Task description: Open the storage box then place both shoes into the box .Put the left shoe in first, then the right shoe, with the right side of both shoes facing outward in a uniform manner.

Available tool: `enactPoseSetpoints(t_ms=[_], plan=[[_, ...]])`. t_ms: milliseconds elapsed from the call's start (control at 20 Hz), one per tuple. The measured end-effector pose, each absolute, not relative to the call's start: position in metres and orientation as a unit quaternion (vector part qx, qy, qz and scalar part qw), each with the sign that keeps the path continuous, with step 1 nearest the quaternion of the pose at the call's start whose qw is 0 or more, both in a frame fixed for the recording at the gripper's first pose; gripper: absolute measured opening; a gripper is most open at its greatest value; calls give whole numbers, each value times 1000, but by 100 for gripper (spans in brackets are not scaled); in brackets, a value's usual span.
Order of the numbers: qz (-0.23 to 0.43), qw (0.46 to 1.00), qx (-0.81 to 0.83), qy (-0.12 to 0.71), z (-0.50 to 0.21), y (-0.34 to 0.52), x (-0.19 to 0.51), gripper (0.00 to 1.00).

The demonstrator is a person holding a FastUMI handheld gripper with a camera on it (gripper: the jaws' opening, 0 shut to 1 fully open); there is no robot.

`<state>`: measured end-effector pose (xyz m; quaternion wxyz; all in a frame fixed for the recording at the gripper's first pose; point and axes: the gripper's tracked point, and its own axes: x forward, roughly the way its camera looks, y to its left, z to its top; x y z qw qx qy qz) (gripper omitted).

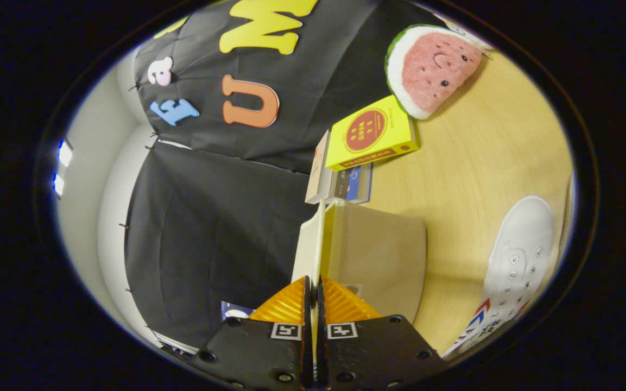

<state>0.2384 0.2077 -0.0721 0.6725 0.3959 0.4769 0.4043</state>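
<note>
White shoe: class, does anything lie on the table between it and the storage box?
Nothing visible does: bare table separates the shoe from the box. The yellow book and watermelon toy lie beyond the box. The tool is shut on the box's raised lid.

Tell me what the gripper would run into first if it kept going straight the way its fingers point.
The gripper is shut on the storage box's thin lid edge, so that lid lies straight ahead. Past it probably come the stacked books under the yellow box, though depth is hard to judge.
</note>
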Motion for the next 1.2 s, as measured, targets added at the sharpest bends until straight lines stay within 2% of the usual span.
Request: enactPoseSetpoints(t_ms=[400, 700, 750, 900, 1000, 1050, 1200], plan=[[397, 711, 362, 453, 25, 268, 231, 4], [412, 713, 349, 448, 62, 359, 215, 5], [413, 715, 343, 448, 64, 373, 214, 9], [423, 717, 317, 454, 62, 421, 205, 11], [433, 713, 316, 453, 62, 453, 198, 19], [436, 710, 314, 455, 59, 466, 193, 19], [443, 704, 303, 466, 49, 500, 182, 34]])
